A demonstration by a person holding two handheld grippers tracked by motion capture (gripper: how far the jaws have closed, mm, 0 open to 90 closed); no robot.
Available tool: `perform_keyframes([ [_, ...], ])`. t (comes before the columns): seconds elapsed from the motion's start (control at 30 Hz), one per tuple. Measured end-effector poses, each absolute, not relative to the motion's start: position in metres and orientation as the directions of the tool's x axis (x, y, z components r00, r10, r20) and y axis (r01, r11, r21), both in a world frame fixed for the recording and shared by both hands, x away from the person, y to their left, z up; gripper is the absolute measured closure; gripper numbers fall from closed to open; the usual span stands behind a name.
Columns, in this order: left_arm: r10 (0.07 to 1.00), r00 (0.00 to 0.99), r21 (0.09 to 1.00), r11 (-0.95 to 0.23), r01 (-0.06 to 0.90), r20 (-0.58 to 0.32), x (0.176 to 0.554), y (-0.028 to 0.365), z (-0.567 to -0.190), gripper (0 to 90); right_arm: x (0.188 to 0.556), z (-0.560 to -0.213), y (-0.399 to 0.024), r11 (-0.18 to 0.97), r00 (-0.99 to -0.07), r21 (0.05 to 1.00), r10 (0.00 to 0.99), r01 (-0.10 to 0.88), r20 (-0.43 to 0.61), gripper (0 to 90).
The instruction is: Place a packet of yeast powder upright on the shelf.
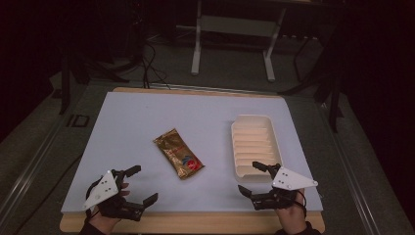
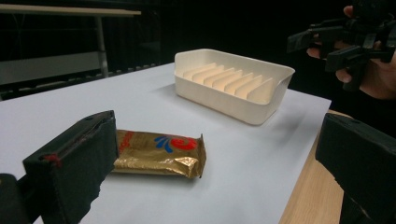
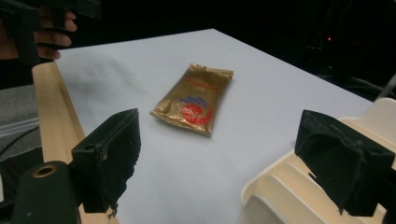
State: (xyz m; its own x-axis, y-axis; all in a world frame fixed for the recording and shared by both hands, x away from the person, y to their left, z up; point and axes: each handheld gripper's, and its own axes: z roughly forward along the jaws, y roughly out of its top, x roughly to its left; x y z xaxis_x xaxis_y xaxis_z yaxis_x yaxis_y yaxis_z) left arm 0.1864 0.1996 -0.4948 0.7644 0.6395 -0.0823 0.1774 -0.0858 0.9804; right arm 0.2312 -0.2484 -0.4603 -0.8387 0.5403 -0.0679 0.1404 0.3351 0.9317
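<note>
- Print on the gold snack packet is too small to read.
- Packet lies between left gripper and right gripper, touching neither; both jaws spread wide, empty.

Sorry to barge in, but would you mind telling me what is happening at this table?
A person holds a two-jaw gripper in each hand at the near table edge. The left gripper and right gripper both stand open and hold nothing. A gold snack packet lies flat mid-table, untouched. A white ribbed tray sits empty to its right, just beyond the right gripper.
</note>
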Motion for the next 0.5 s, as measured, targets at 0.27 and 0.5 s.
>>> perform_keyframes([
  [0.27,0.636,0.768,0.976,-0.112,0.186,-0.074,0.1865,0.1973,-0.4959,0.0,0.2259,-0.4540,-0.2489,0.335,-0.830,0.934,0.551,0.126,-0.085,12.6],
  [0.5,0.608,0.785,0.972,-0.090,0.216,-0.118,0.1851,0.1937,-0.4942,0.0,0.2236,-0.4524,-0.2452,0.348,-0.844,0.931,0.528,0.115,-0.093,10.7],
])
